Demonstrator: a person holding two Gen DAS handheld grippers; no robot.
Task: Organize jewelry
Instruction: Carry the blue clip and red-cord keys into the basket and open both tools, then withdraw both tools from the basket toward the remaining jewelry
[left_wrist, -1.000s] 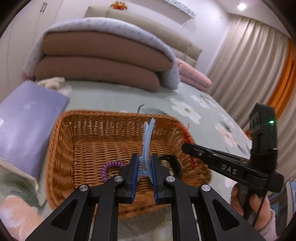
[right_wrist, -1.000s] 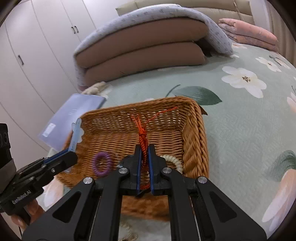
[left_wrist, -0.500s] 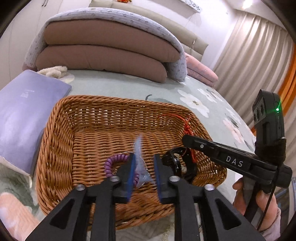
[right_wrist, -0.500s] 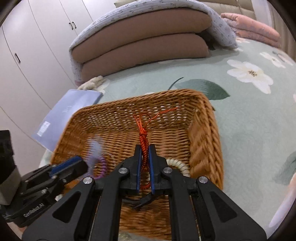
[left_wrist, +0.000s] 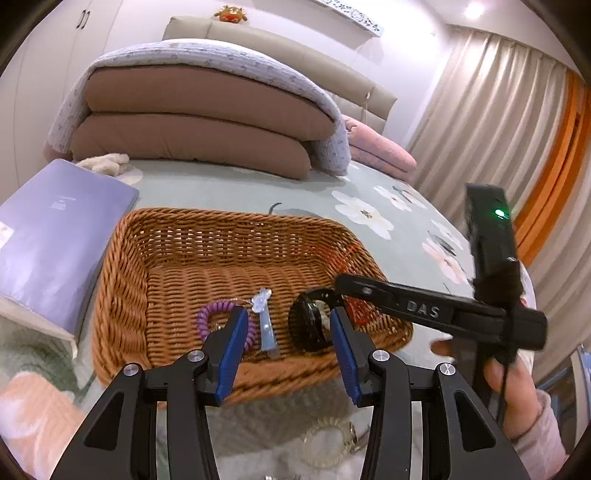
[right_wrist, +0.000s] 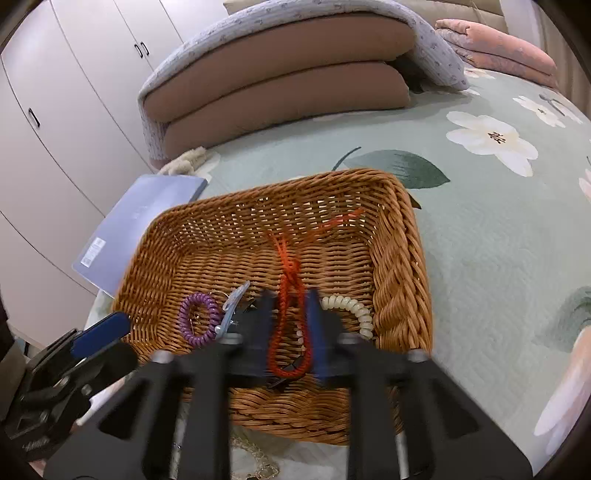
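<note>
A wicker basket (left_wrist: 122, 280) sits on a floral bedspread (right_wrist: 480, 229), a lavender book (left_wrist: 55, 240) beside it. The left gripper (left_wrist: 288, 345), pinching a pale blue hair clip (left_wrist: 265, 321) a second ago, now stands spread and empty; the clip lies on the basket floor next to a purple coil band (right_wrist: 197, 319). The right gripper (right_wrist: 290, 325), blurred, has just parted its fingers, and the red braided cord (right_wrist: 288, 302) droops loose between them over the basket beside a cream coil band (right_wrist: 351, 310). A clear coil band (left_wrist: 328, 443) waits outside, so sorting likely continues.
</note>
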